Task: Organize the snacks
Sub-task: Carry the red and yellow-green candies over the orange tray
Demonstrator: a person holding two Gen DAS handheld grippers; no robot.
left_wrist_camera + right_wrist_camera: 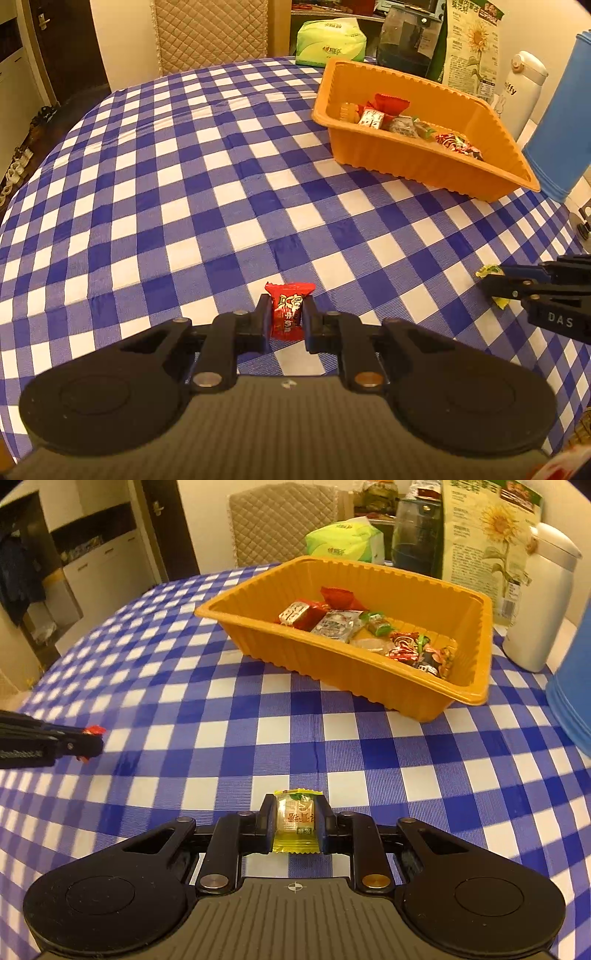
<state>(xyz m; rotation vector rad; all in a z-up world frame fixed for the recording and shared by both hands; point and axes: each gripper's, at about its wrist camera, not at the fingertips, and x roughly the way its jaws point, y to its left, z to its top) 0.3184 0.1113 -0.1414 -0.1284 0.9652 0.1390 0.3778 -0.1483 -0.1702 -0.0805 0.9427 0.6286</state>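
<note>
My left gripper (287, 314) is shut on a red wrapped candy (289, 309), low over the blue checked tablecloth (184, 184). My right gripper (295, 821) is shut on a yellow wrapped candy (296, 821), also low over the cloth. Each gripper shows in the other's view: the right one (495, 284) with a bit of yellow wrapper, the left one (92, 742) with a bit of red wrapper. An orange plastic tray (436, 170) holding several wrapped snacks stands ahead at the right; it also shows in the right wrist view (354, 675).
Behind the tray stand a green tissue pack (330, 40), a dark jar (406, 37), a sunflower-seed bag (471, 48), a white thermos (524, 88) and a blue container (565, 122). A quilted chair back (210, 33) stands beyond the table's far edge.
</note>
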